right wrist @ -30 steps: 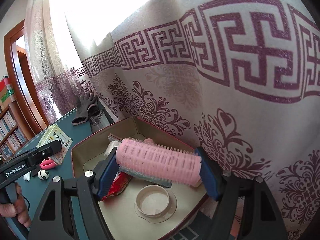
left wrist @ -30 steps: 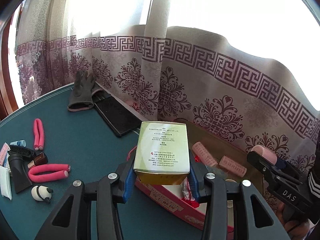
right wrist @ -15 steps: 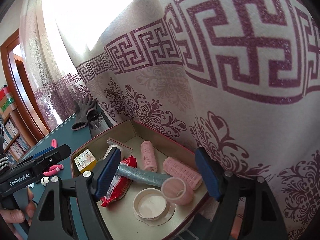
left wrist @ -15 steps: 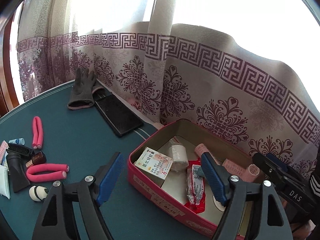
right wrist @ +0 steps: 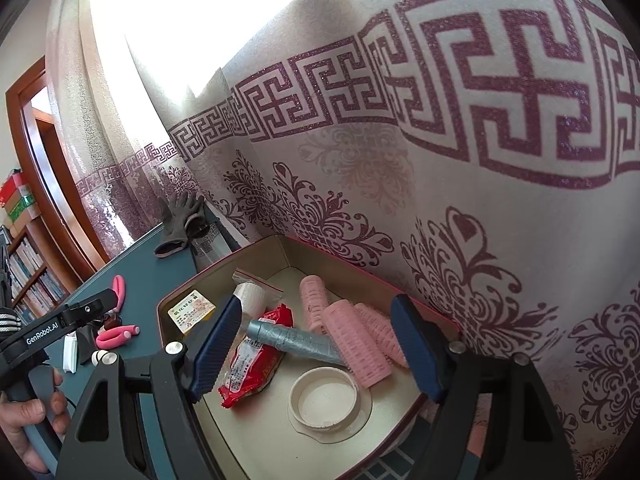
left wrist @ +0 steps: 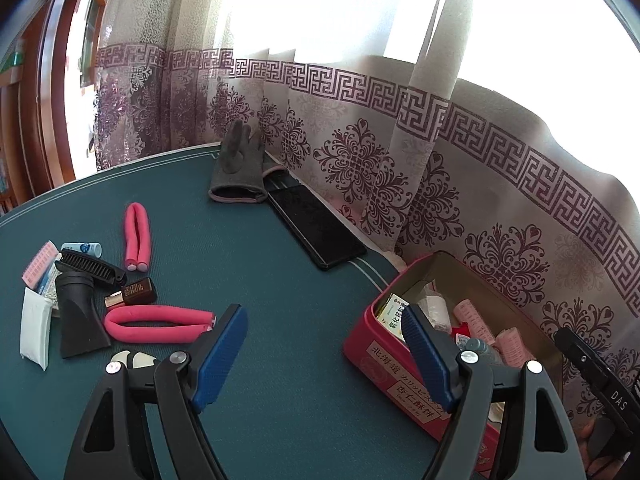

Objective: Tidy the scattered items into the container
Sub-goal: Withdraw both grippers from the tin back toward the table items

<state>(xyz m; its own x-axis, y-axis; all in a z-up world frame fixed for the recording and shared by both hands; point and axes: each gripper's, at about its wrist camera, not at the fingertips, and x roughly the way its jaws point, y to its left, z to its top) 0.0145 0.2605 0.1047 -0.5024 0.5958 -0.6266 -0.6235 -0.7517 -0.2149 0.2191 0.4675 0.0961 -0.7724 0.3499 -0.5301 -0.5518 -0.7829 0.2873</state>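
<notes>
The red tin (left wrist: 394,364) sits at the table's far edge, its back wall right against the patterned curtain (left wrist: 432,168), and it holds three pink hair rollers (right wrist: 354,338), a grey tube (right wrist: 296,340) lying across them, a red snack packet (right wrist: 252,360), a small medicine box (right wrist: 191,310), a white roll in a clear bag (right wrist: 250,294) and a round white lid (right wrist: 323,398). From the left wrist view the tin's contents are mostly hidden behind its near wall and the gripper finger, and its right end is cut off by the frame. The right gripper (right wrist: 316,350) hovers above the tin's open top, jaws spread wide and holding nothing. The left gripper (left wrist: 324,356) hangs over bare green table (left wrist: 248,264) just left of the tin, jaws likewise wide apart and empty. Scattered items remain to the left, well apart from the tin: two bent pink foam rollers (left wrist: 160,322), a black nozzle (left wrist: 78,320), a black comb (left wrist: 90,268), a small brown bottle (left wrist: 134,292), a white packet (left wrist: 35,330) and a small panda-like figure (left wrist: 134,360) partly hidden by the gripper frame. A grey glove (left wrist: 238,172) and a black flat slab (left wrist: 316,230) lie along the curtain edge. Between the clutter and the tin the tabletop is open.
</notes>
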